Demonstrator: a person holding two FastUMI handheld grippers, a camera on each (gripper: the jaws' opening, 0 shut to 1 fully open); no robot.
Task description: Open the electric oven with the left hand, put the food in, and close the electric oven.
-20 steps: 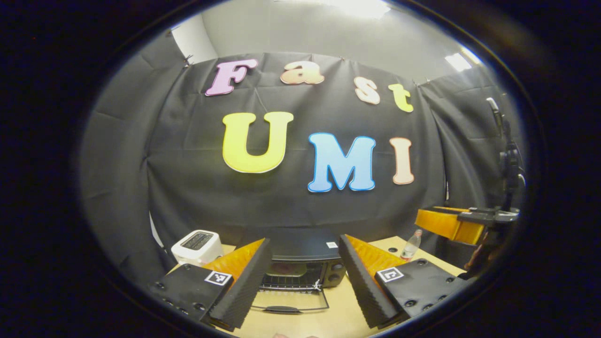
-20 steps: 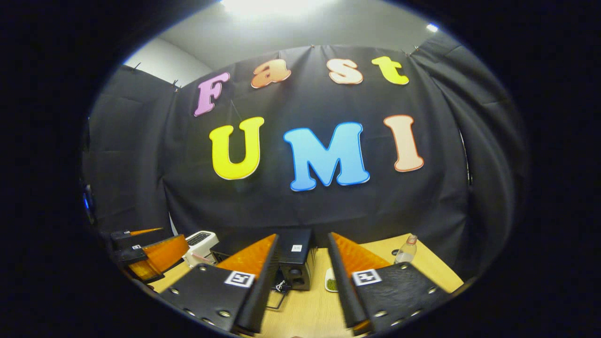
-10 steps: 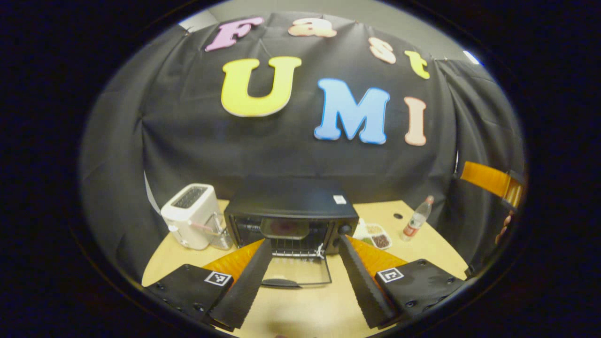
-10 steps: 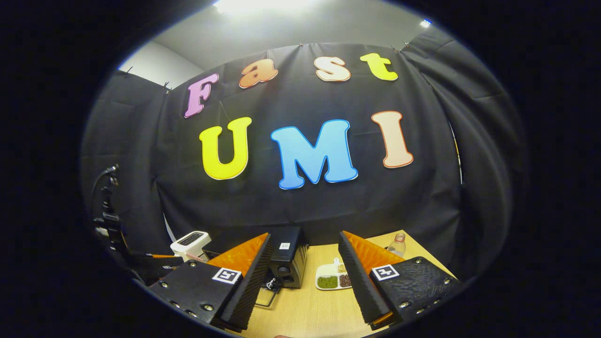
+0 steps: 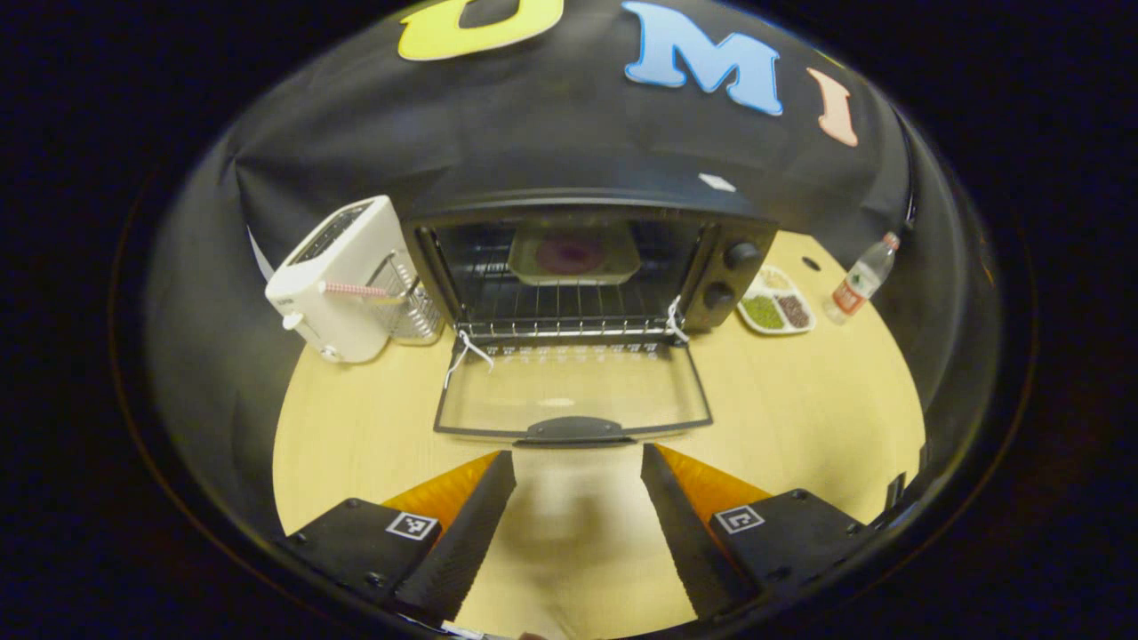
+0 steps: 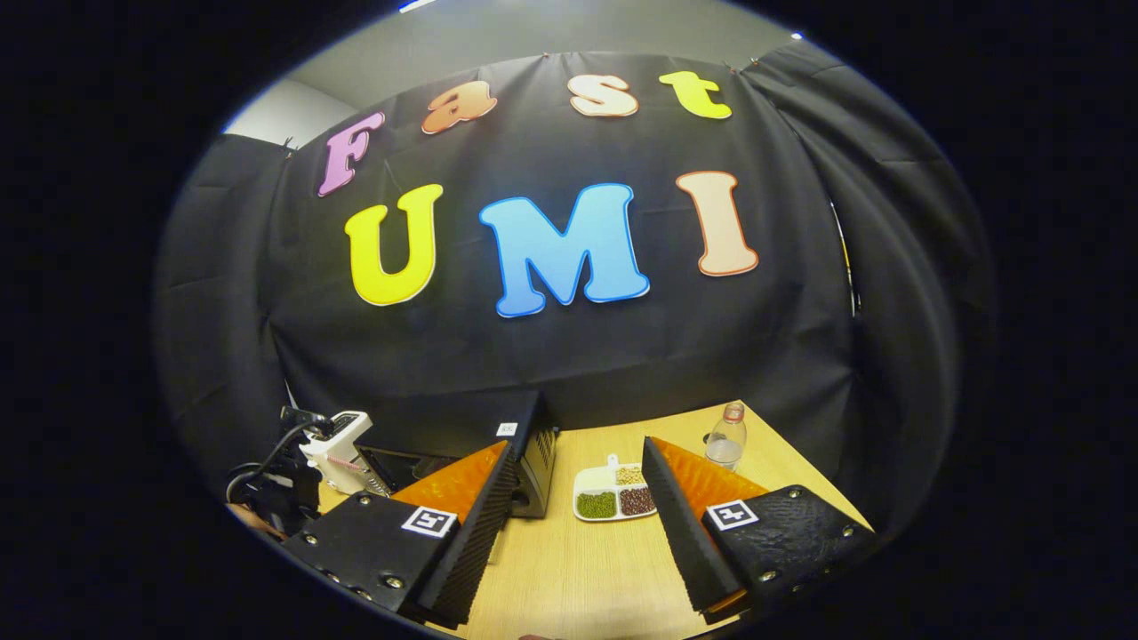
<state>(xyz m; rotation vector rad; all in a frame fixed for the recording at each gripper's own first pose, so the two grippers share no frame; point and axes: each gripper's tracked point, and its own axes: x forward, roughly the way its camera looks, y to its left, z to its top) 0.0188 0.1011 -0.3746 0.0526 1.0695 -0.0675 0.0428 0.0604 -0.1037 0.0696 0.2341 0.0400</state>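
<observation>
**Left gripper has tipped down toward the open oven door**

Left gripper view: half a second ago this camera looked level at the booth wall, and the black electric oven [image 5: 587, 258] was small near the bottom. Now the view has tipped down and come closer, so the oven stands large at the far edge of the light wooden table [image 5: 800, 400]. Its glass door [image 5: 573, 400] lies folded down flat, with the dark handle [image 5: 573, 430] toward the camera. A pale tray with a purple food item [image 5: 572, 253] sits on the rack inside, so I judge only the closing is left. The left gripper [image 5: 576, 520] hangs just before the handle, its fingers spread apart and holding nothing. A white toaster [image 5: 333, 271] stands left of the oven. A white divided dish of beans [image 5: 775, 307] and a clear plastic bottle [image 5: 861, 277] stand toward the right edge. The bottle's label and the small sticker on the oven top are too small to read.

Right gripper view: the camera has dipped a little since one second ago, and more table shows. The right gripper [image 6: 569, 524] is released and empty, above the near edge. The fingers carry square printed markers, not readable text.
</observation>
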